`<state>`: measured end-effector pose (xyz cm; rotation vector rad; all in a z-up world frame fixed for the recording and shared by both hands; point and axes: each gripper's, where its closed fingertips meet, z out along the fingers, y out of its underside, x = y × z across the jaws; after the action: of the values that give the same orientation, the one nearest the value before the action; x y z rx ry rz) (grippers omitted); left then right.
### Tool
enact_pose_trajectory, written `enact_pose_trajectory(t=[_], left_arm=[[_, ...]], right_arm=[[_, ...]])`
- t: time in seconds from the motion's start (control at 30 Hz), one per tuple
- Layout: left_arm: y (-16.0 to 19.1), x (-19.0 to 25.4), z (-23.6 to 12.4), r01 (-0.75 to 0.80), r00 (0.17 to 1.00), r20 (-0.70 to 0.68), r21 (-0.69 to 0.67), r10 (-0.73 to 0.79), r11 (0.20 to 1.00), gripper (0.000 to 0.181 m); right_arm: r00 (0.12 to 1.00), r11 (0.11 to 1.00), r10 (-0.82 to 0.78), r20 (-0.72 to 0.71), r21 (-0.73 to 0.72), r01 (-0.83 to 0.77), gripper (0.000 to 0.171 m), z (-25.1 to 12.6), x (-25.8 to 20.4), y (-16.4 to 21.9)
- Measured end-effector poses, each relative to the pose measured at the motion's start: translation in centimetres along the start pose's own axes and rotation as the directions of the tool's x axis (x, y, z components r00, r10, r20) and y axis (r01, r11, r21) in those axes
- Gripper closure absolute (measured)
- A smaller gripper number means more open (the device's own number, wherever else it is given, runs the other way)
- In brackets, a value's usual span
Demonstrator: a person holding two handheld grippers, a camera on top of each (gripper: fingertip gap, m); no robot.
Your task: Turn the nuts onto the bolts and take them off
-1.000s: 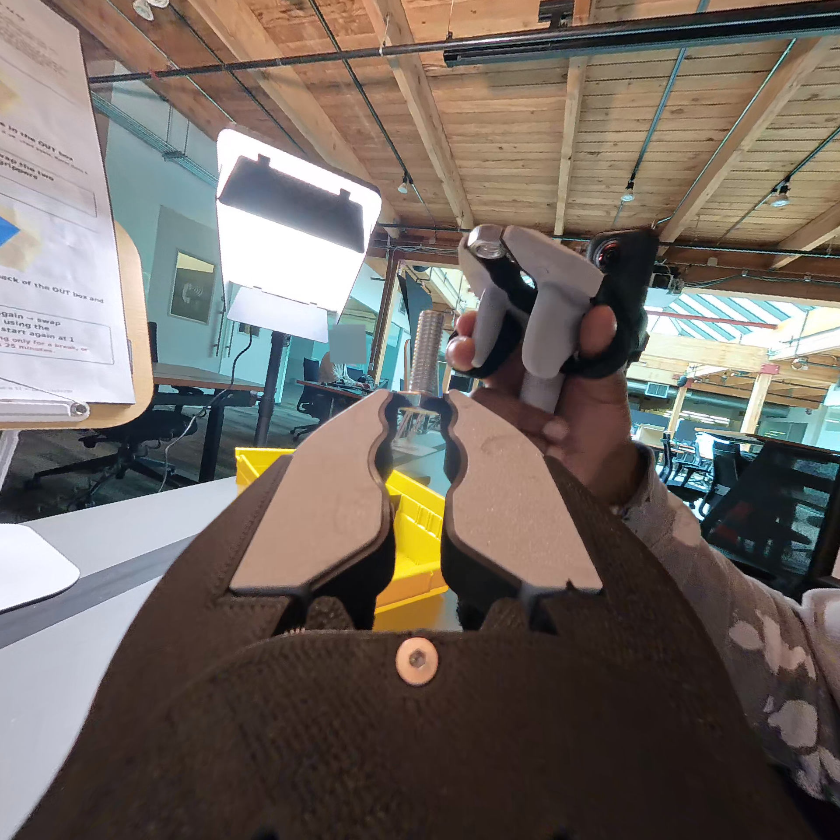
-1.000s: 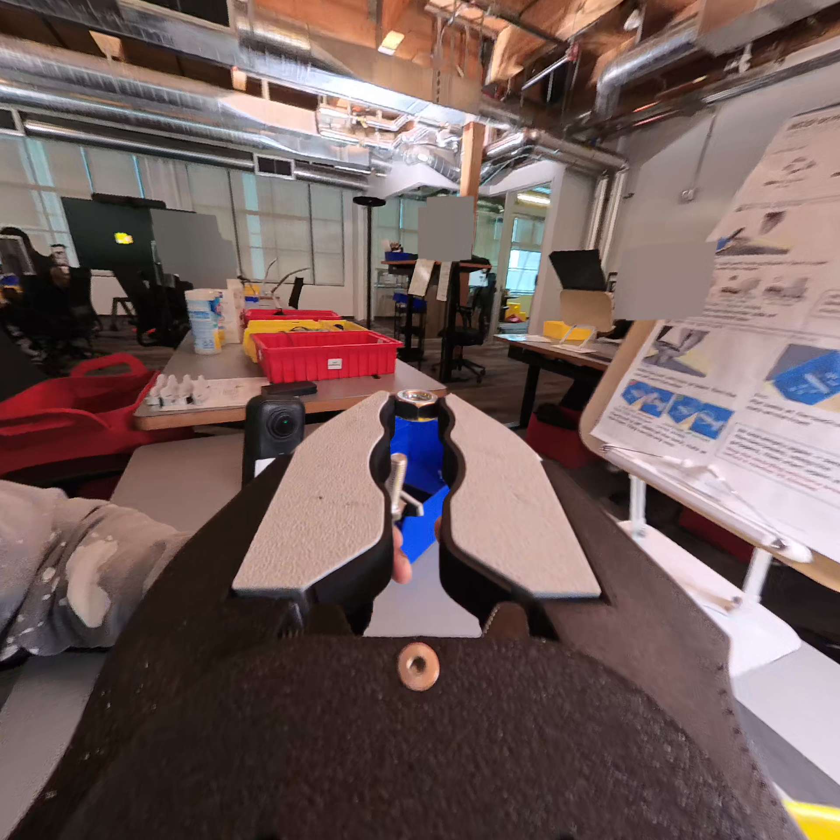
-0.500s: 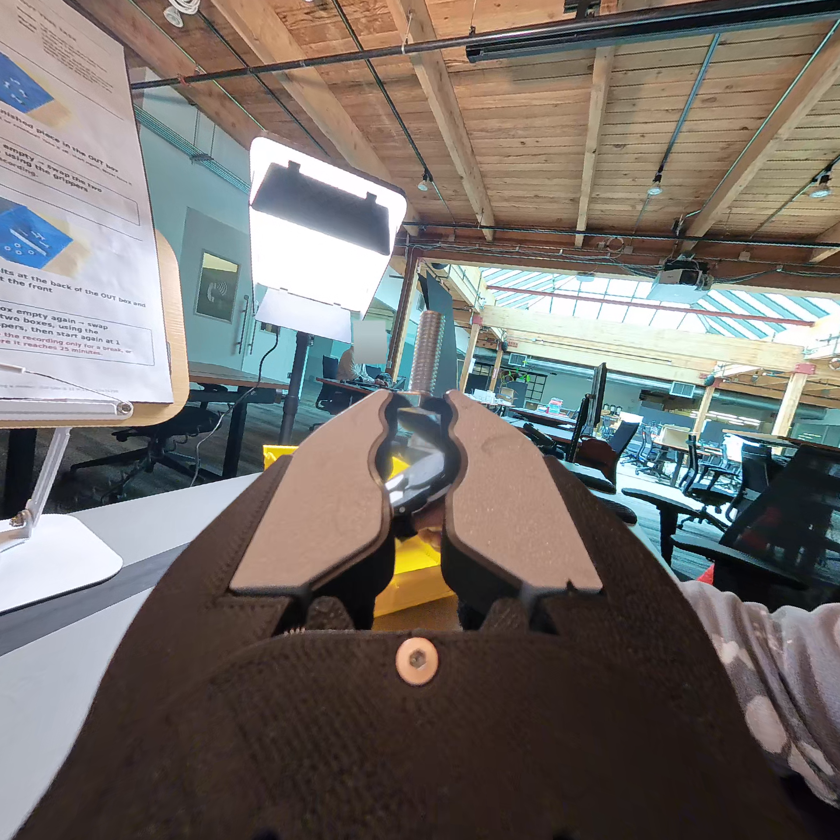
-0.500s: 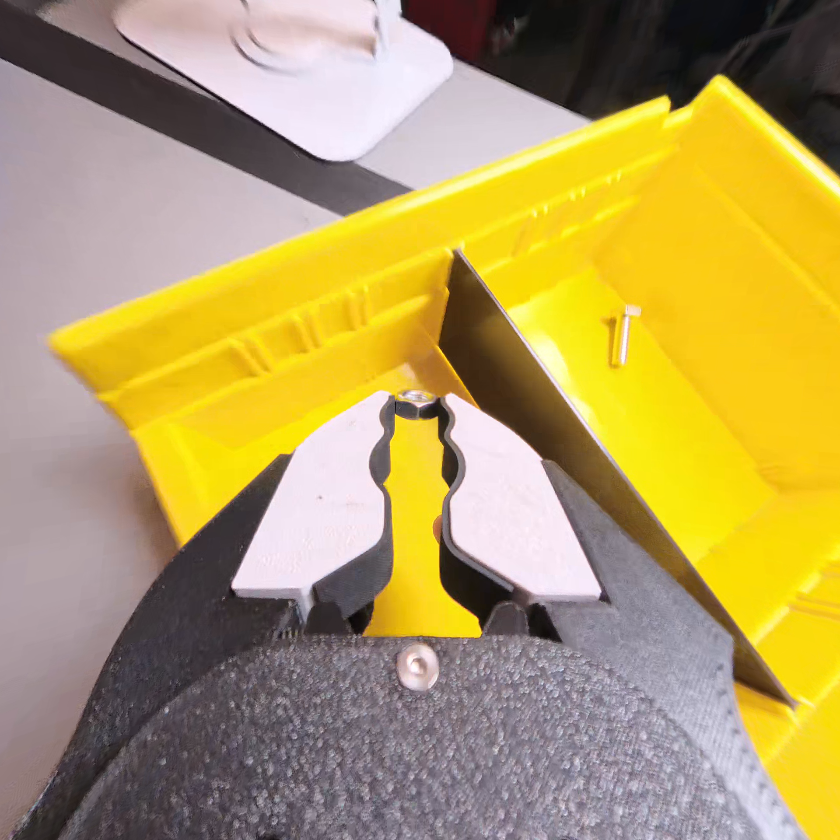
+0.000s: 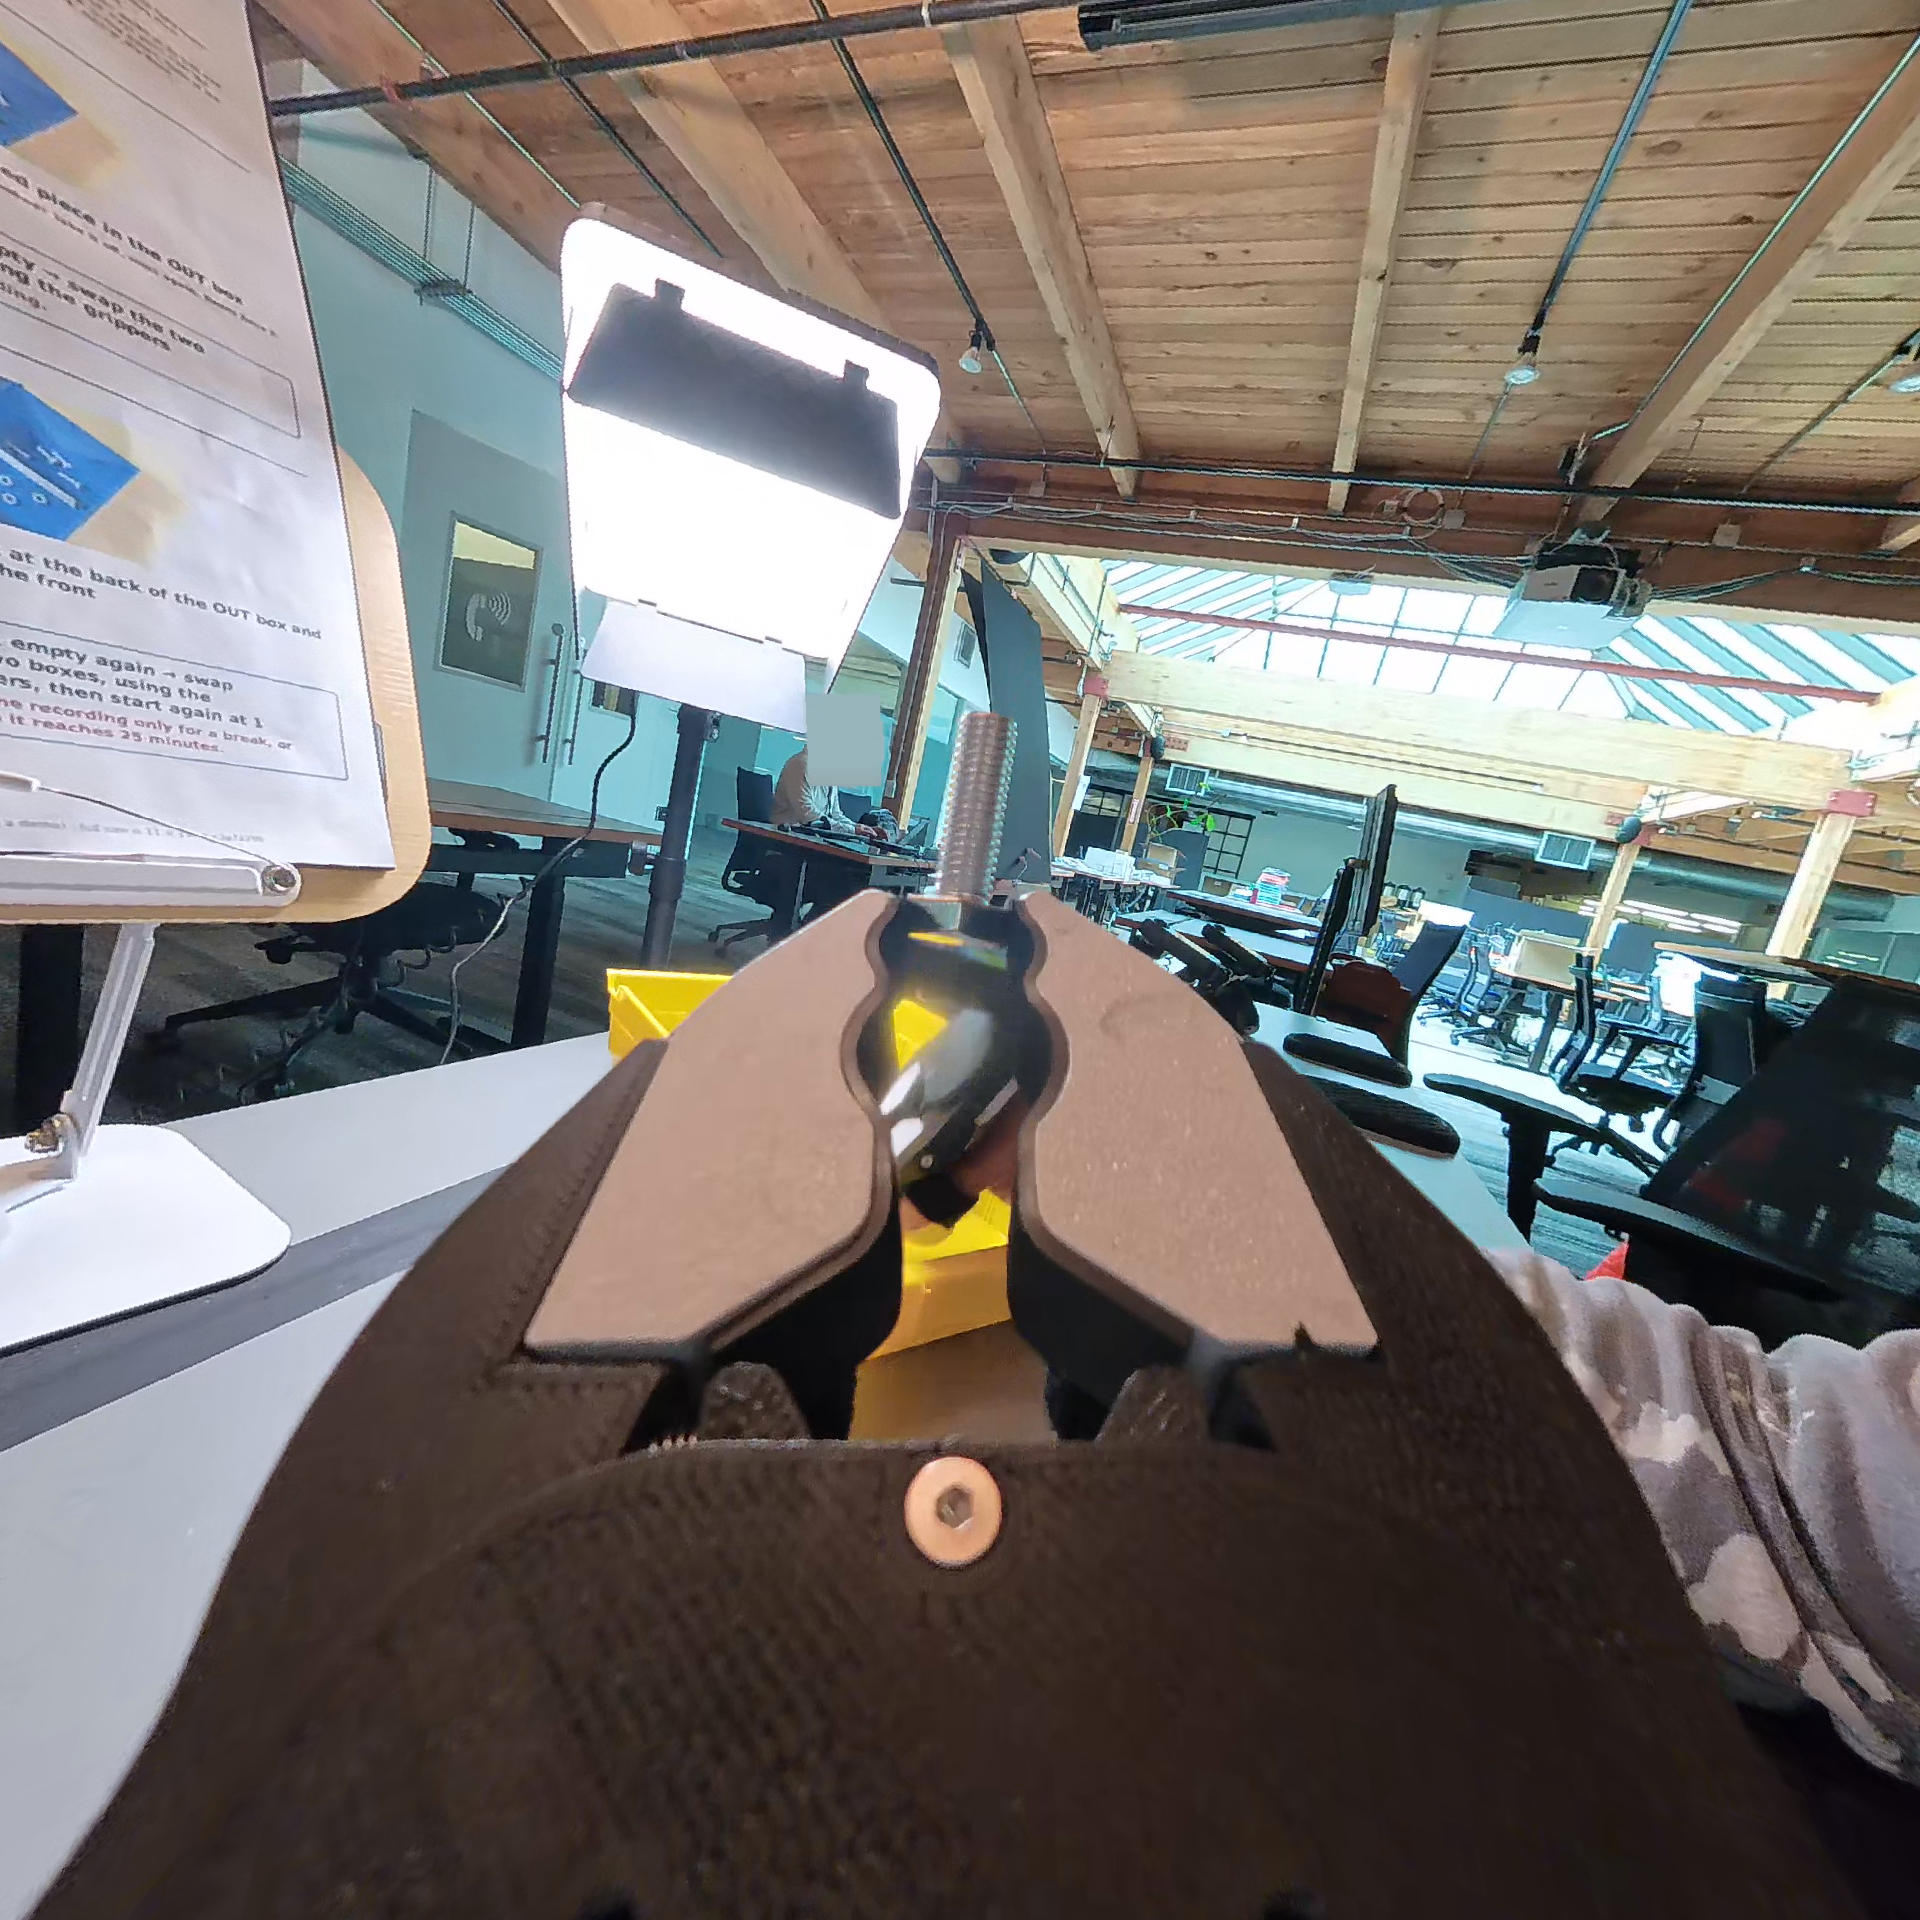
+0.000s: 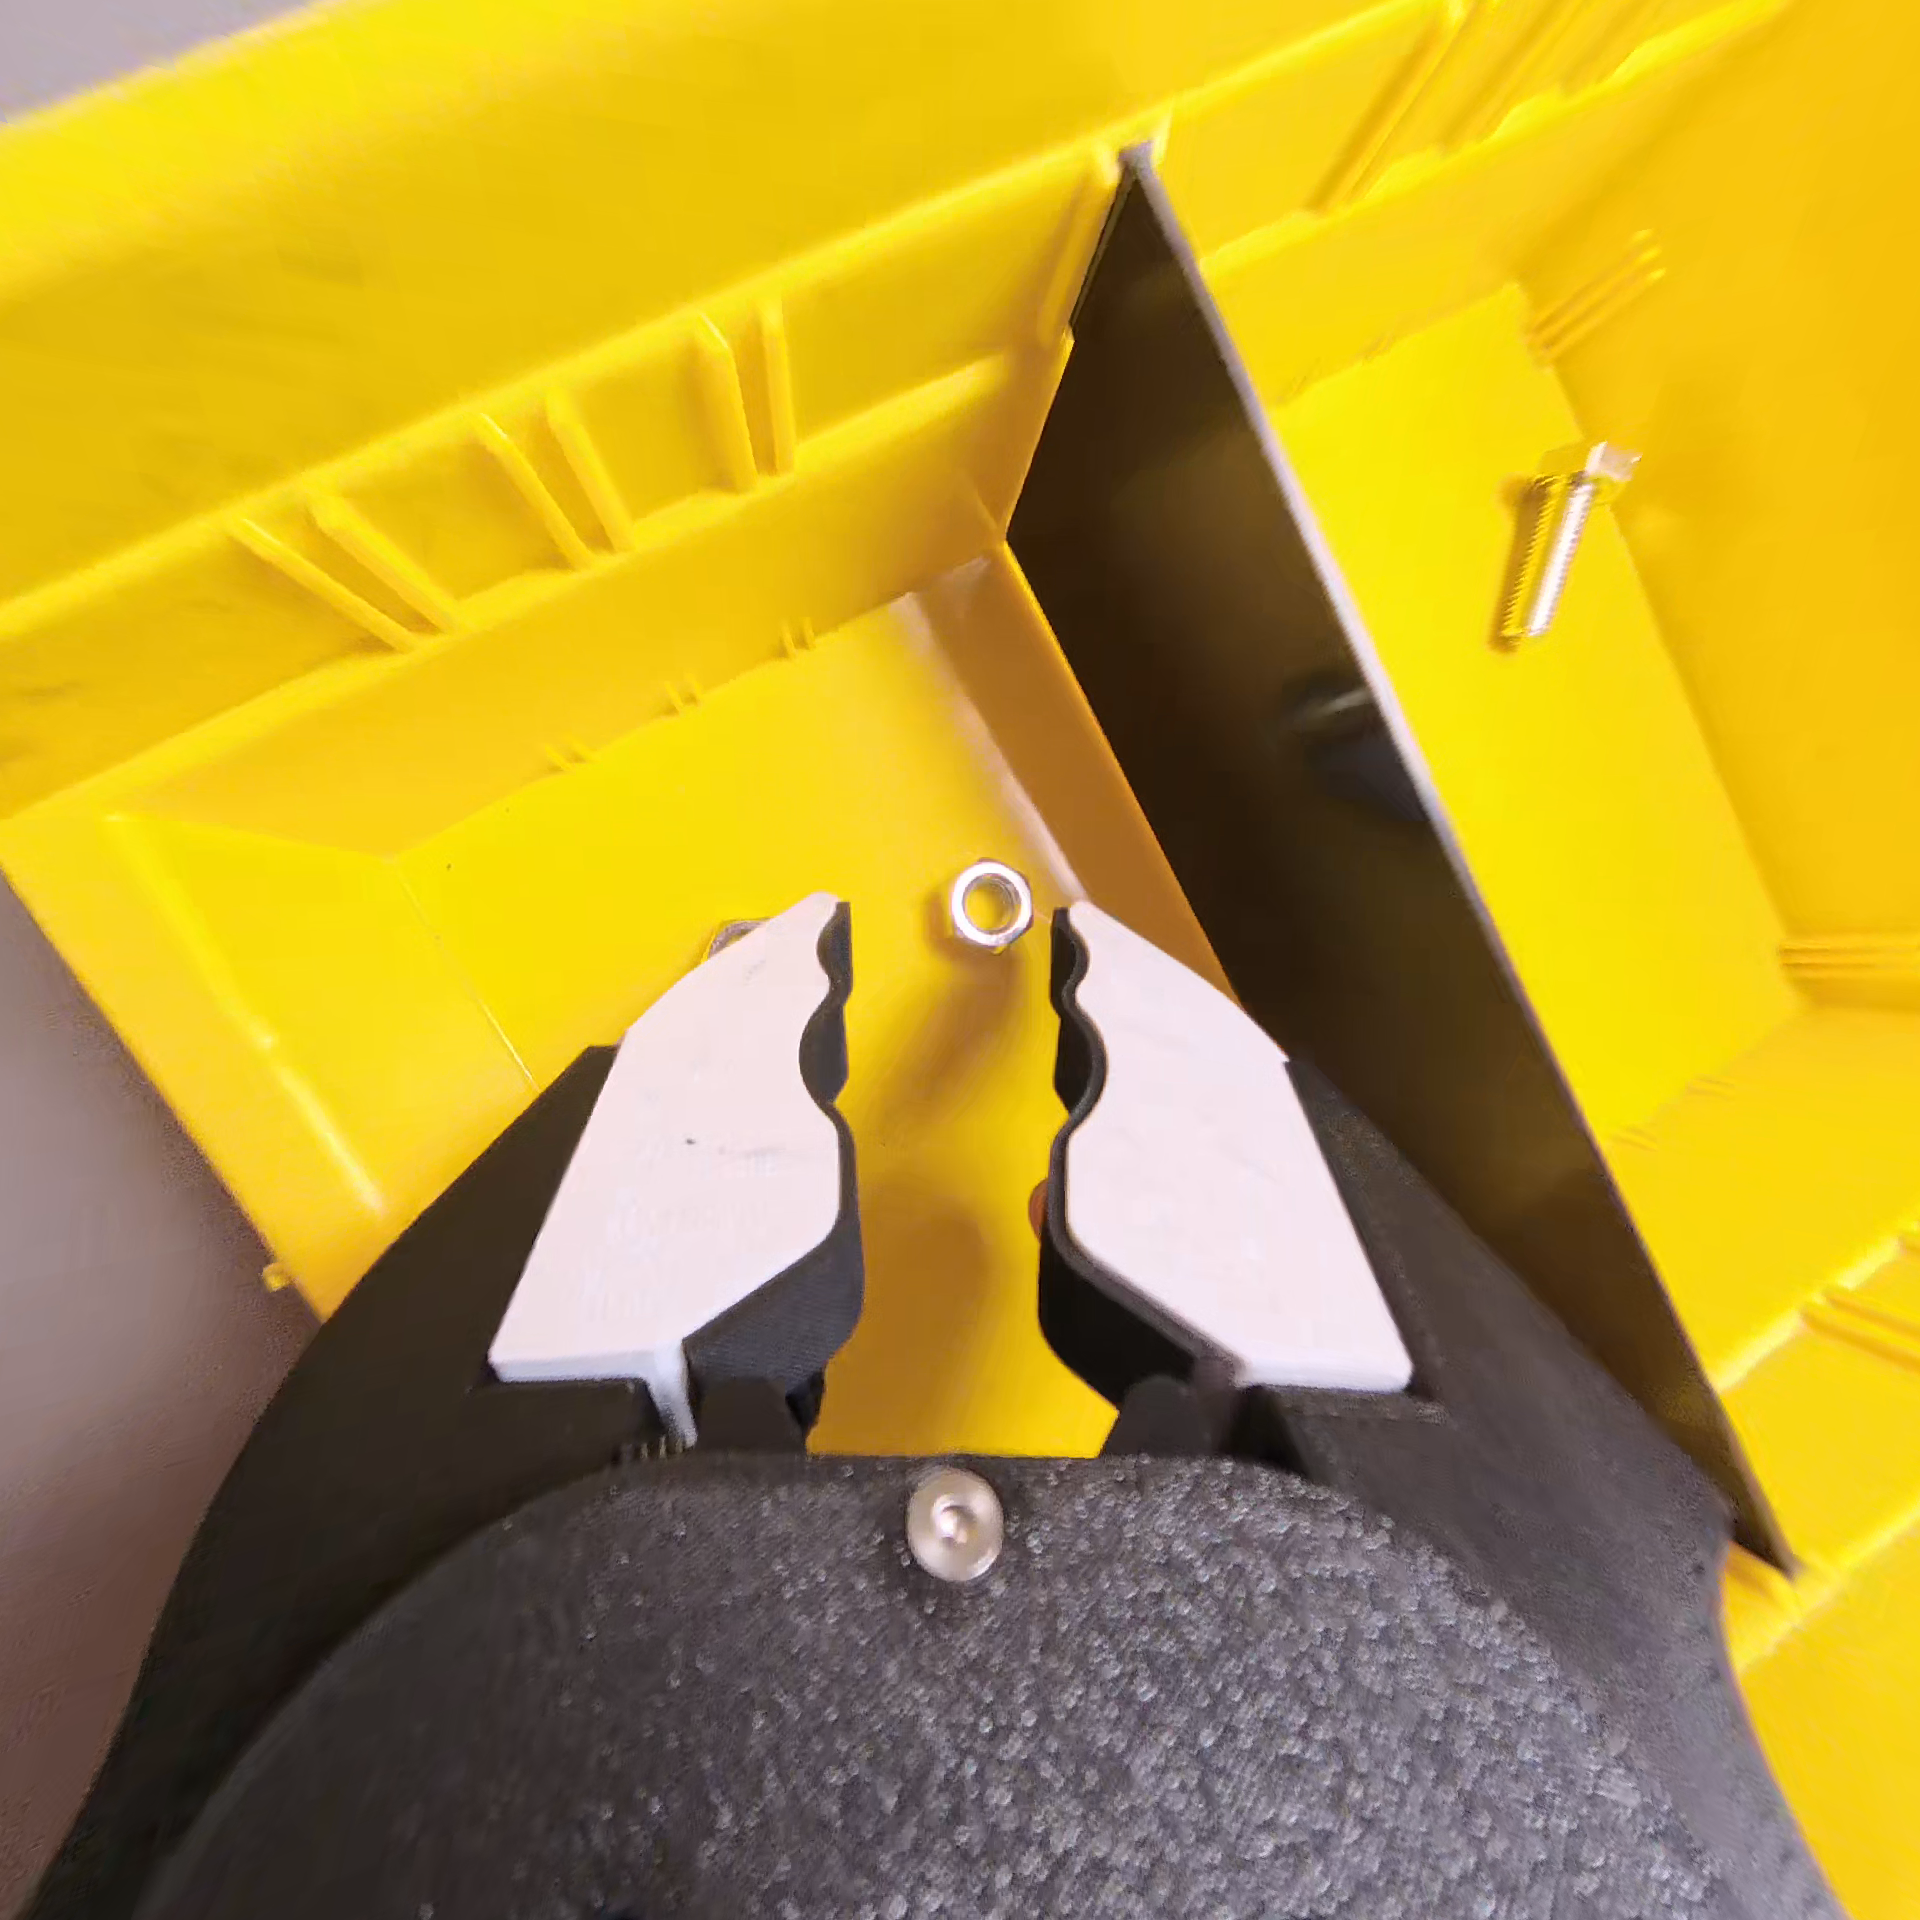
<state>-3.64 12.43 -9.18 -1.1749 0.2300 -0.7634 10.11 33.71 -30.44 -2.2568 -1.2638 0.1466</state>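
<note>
My left gripper [image 5: 956, 920] is shut on the head of a silver bolt [image 5: 975, 800], whose threaded shaft stands upright beyond the fingertips. My right gripper [image 6: 951, 920] is open above the near compartment of a yellow bin [image 6: 499, 312]. A silver nut [image 6: 990, 906] lies loose on the bin floor between and just beyond the fingertips, touching neither pad. A second nut [image 6: 732, 928] peeks out from under my left fingertip. A loose bolt [image 6: 1558, 551] lies in the far compartment, past a dark divider [image 6: 1226, 644].
A clipboard with printed sheets [image 5: 156, 436] stands on a white stand [image 5: 114, 1226] at the left of the grey table [image 5: 135, 1558]. The yellow bin [image 5: 649, 1008] sits behind my left gripper. A patterned sleeve [image 5: 1714, 1475] is at the right. Some 35 centimetres of space lies between my two pairs of fingers.
My right gripper swung down from beside the bolt into the yellow bin with the nut, then opened; the nut left the grasp and now lies on the bin floor. The left gripper keeps its bolt.
</note>
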Motion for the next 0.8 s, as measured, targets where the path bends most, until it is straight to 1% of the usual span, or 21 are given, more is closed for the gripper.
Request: enact_pose_trajectory(t=[0.07, 0.13, 0.2, 0.3, 0.33, 0.4, 0.5, 0.6, 0.7, 0.77, 0.8], left_arm=[[0.2, 0.0, 0.1, 0.0, 1.0, -0.001, -0.012, 0.0, 1.0, 0.163], [0.5, -0.1, 0.1, 0.002, 1.0, -0.001, -0.028, -0.002, 1.0, 0.163], [0.7, -0.3, 0.1, 0.005, 1.0, 0.003, -0.041, -0.005, 0.999, 0.163], [1.4, -0.5, 0.3, 0.006, 1.0, 0.002, -0.074, -0.006, 0.997, 0.163], [1.7, -0.4, 0.3, 0.007, 1.0, -0.005, -0.094, -0.008, 0.996, 0.163], [2.7, -0.2, 0.5, 0.007, 0.999, -0.032, -0.157, -0.012, 0.988, 0.162], [4.5, 0.5, 0.7, -0.023, 0.996, -0.093, -0.263, -0.002, 0.965, 0.162], [6.8, 1.4, 0.8, -0.056, 0.988, -0.154, -0.383, -0.004, 0.922, 0.162], [8.6, 2.3, 0.7, -0.111, 0.979, -0.201, -0.46, 0.019, 0.881, 0.163], [8.9, 2.4, 0.6, -0.126, 0.978, -0.206, -0.475, 0.029, 0.871, 0.163], [8.9, 2.2, 0.6, -0.129, 0.979, -0.203, -0.482, 0.033, 0.866, 0.162]], right_arm=[[1.0, 0.997, 0.001, -0.025, 0.079, 0.001, 0.135, -1.9, 0.3, -1.5], [0.999, 0.979, 0.002, -0.035, 0.202, 0.005, 0.135, -4.5, 0.3, -3.7], [1.0, 0.942, -0.009, -0.017, 0.334, 0.014, 0.135, -7.5, -0.4, -6.0], [0.996, 0.859, -0.066, 0.061, 0.511, 0.026, 0.135, -12.2, -2.5, -8.7], [0.99, 0.824, -0.105, 0.098, 0.566, 0.031, 0.135, -13.8, -3.6, -9.4], [0.954, 0.743, -0.24, 0.179, 0.667, 0.061, 0.138, -17.1, -6.8, -10.4], [0.847, 0.634, -0.473, 0.243, 0.761, 0.136, 0.142, -20.8, -12.0, -10.1], [0.736, 0.614, -0.613, 0.288, 0.76, 0.214, 0.142, -21.4, -15.9, -8.7], [0.653, 0.632, -0.668, 0.357, 0.736, 0.244, 0.142, -20.5, -18.5, -7.7], [0.621, 0.655, -0.679, 0.392, 0.705, 0.271, 0.148, -19.3, -19.3, -7.1], [0.597, 0.659, -0.688, 0.412, 0.698, 0.278, 0.157, -19.0, -19.6, -6.7]])
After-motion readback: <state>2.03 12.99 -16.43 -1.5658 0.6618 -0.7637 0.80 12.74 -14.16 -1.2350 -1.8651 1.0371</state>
